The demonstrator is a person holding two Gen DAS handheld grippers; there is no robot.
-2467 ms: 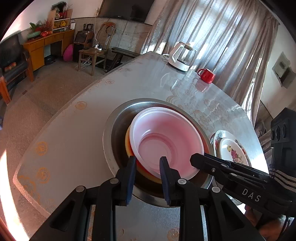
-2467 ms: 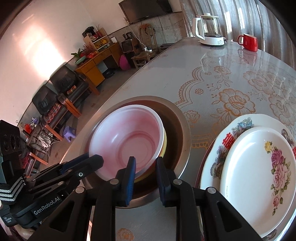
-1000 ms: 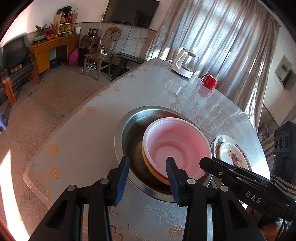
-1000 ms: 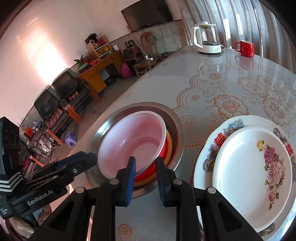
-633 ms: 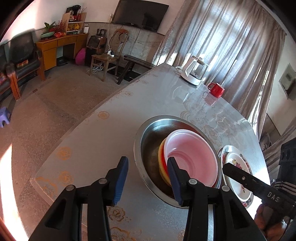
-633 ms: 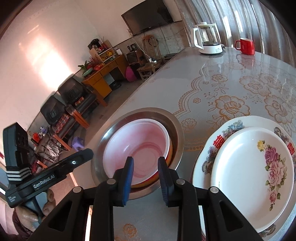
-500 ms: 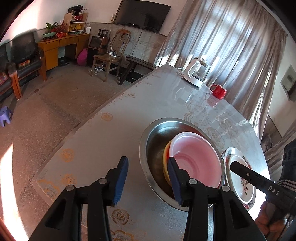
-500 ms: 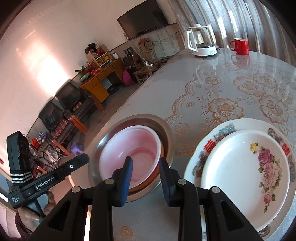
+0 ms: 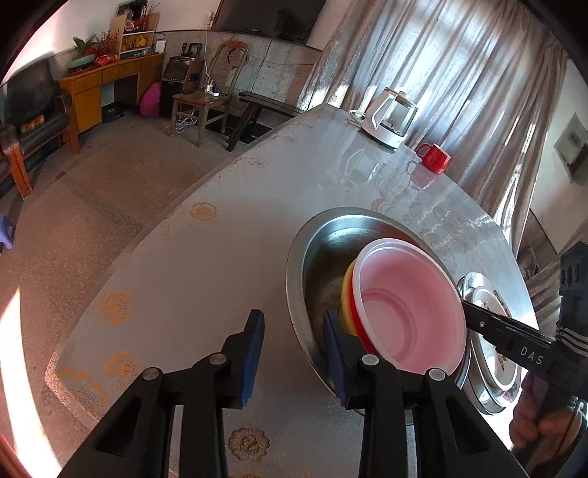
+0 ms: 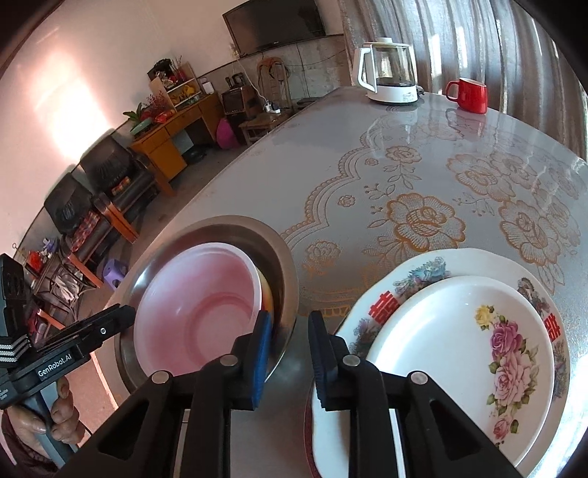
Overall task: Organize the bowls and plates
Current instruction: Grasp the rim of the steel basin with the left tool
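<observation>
The pale pink bowl (image 9: 408,305) tilts atop nested red and yellow ones; both tools, just narrowing, pinch nothing.

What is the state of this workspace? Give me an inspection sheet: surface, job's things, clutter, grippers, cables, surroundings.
Surface: glossy table with a gold flower pattern.
Job's things: pink bowl nested on red and yellow bowls inside a steel basin; beside it, a rose plate stacked on a larger plate.
Clutter: kettle and red mug at the far edge.
Grippers: left gripper and right gripper are open and have just been closing; each has the basin's rim in its gap, and neither pinches it.
Cables: cords by a chair on the floor; none on the table.
Surroundings: wall television, curtains, wooden cabinet.
</observation>
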